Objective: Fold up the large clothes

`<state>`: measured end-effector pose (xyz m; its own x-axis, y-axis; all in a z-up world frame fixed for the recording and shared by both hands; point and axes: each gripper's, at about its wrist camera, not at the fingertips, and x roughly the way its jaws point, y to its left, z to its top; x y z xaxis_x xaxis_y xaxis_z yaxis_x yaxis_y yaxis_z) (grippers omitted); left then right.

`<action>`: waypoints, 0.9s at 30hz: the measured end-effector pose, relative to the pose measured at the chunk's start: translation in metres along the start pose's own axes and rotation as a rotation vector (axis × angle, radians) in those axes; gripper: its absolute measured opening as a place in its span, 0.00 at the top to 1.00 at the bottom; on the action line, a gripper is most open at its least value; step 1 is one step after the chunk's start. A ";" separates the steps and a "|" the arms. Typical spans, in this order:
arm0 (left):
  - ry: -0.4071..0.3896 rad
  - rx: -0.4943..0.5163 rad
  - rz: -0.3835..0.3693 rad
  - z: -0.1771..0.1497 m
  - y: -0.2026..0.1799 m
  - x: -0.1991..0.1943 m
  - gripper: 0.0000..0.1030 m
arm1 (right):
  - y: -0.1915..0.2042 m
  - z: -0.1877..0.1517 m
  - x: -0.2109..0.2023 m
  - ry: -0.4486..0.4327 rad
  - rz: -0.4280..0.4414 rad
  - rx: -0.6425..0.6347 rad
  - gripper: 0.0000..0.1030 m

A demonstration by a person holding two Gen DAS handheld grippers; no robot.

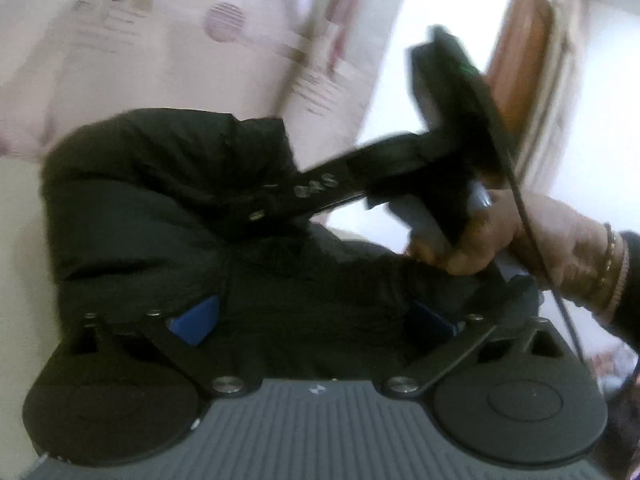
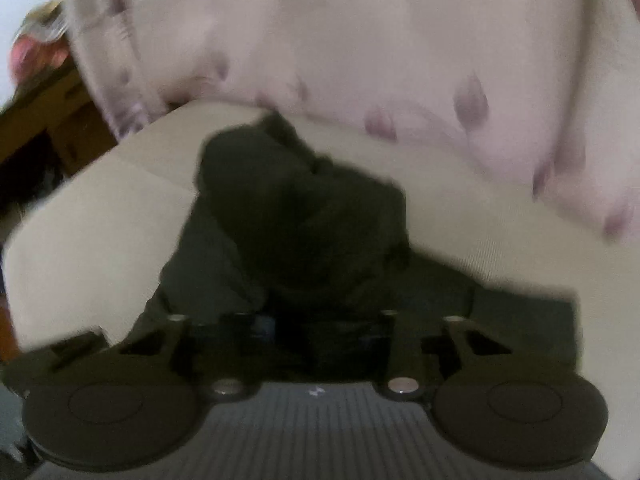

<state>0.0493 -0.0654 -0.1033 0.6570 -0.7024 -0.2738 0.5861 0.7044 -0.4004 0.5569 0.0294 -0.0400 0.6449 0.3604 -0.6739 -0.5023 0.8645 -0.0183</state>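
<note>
Holds the left gripper (image 1: 314, 316) spread wide, blue pads (image 1: 192, 322) far apart and pressing on nothing. Sees the black padded jacket (image 1: 160, 200) just ahead of that gripper and between its fingers, bunched into a puffy heap on the bed (image 2: 100, 220).

Pinches a fold of the jacket in the right gripper (image 2: 320, 328), fingers drawn close together with dark cloth filling the narrow gap; too blurred to make out the pads themselves. From the left wrist, finds the right gripper ahead and to the right, angled leftward with its tip in the jacket's upper folds. Grips its handle with a hand (image 1: 520, 240) wearing thin bracelets (image 1: 612, 264) at the wrist, a black cable (image 1: 560, 292) trailing down beside it.

Rests the jacket on a plain cream cover over the bed, bare on both sides of the right gripper. Beyond the jacket, meets a pale pink quilt (image 2: 360, 40) with mauve spots and stripes, rumpled and overlapping the far edge of the cream cover.

Further off, ahead and right of the left gripper, makes out a brown wooden door (image 1: 524, 60) set in a white wall (image 1: 600, 128). Ahead and left of the right gripper, past the bed's edge, picks out brown wooden furniture (image 2: 52, 120), with blurred clutter above it that cannot be told apart.
</note>
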 end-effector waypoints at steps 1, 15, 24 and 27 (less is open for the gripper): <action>-0.016 -0.036 0.002 -0.001 0.004 -0.010 0.00 | 0.007 0.004 -0.013 -0.029 -0.023 -0.049 0.86; 0.142 -0.295 0.092 -0.015 0.032 0.012 0.00 | -0.085 -0.114 -0.075 -0.342 -0.207 0.236 0.91; 0.196 -0.185 0.035 -0.003 0.015 0.060 0.00 | -0.125 -0.167 -0.042 -0.427 -0.126 0.404 0.90; 0.230 -0.255 -0.029 -0.009 0.019 0.073 0.01 | -0.131 -0.162 -0.025 -0.433 -0.083 0.449 0.90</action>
<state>0.1040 -0.1036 -0.1392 0.5009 -0.7470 -0.4372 0.4465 0.6557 -0.6089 0.5127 -0.1496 -0.1407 0.8936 0.3133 -0.3214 -0.2101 0.9247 0.3174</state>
